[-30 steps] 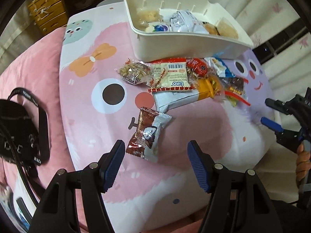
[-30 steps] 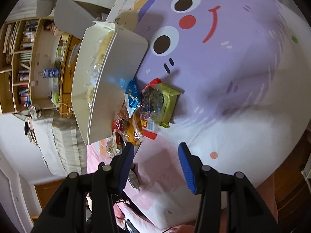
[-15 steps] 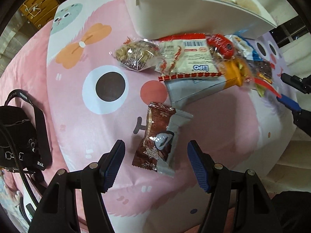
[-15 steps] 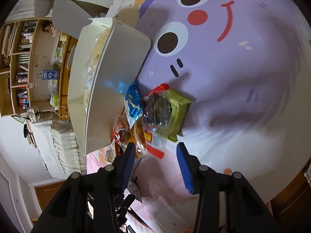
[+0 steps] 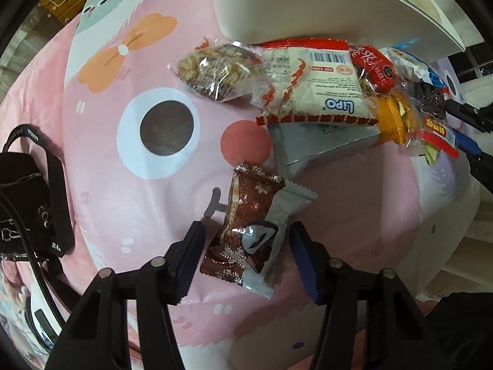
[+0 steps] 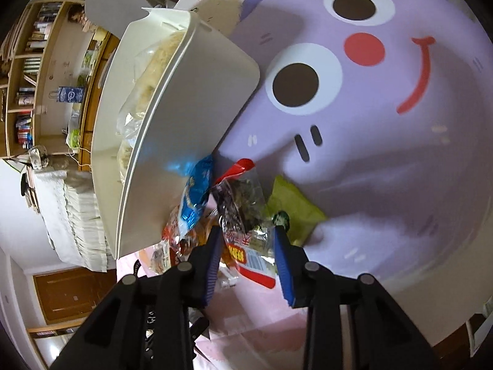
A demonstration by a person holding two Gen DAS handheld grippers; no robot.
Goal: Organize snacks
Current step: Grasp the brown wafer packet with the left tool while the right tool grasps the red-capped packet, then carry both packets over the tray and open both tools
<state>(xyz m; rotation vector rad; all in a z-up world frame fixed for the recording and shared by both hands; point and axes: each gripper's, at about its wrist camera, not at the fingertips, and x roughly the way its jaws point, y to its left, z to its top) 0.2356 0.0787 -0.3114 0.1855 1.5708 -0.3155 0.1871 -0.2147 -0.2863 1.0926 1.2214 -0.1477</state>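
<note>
A brown and silver snack packet (image 5: 246,215) lies on the pink cartoon cloth (image 5: 123,185). My left gripper (image 5: 245,228) points down over it, jaws closing, the blue pads just beside its two edges. Beyond it lies a pile of snacks: a nut bar (image 5: 215,71), a white Lipo packet (image 5: 311,89) and a red packet (image 5: 372,67), against the white bin (image 5: 277,6). My right gripper (image 6: 246,231) is closing on a clear packet with a red label (image 6: 246,246); both pads touch its sides. The right gripper (image 5: 462,126) also shows at the pile's right end.
The white bin (image 6: 191,92) holds several bagged snacks. A blue packet (image 6: 197,191) and a green packet (image 6: 292,209) lie beside the clear one. A black bag with straps (image 5: 27,203) sits left of the cloth. A wooden bookshelf (image 6: 37,71) stands behind.
The left gripper sank onto the brown and silver packet and its jaws narrowed. The right gripper moved in to the pile and its jaws closed around the clear packet.
</note>
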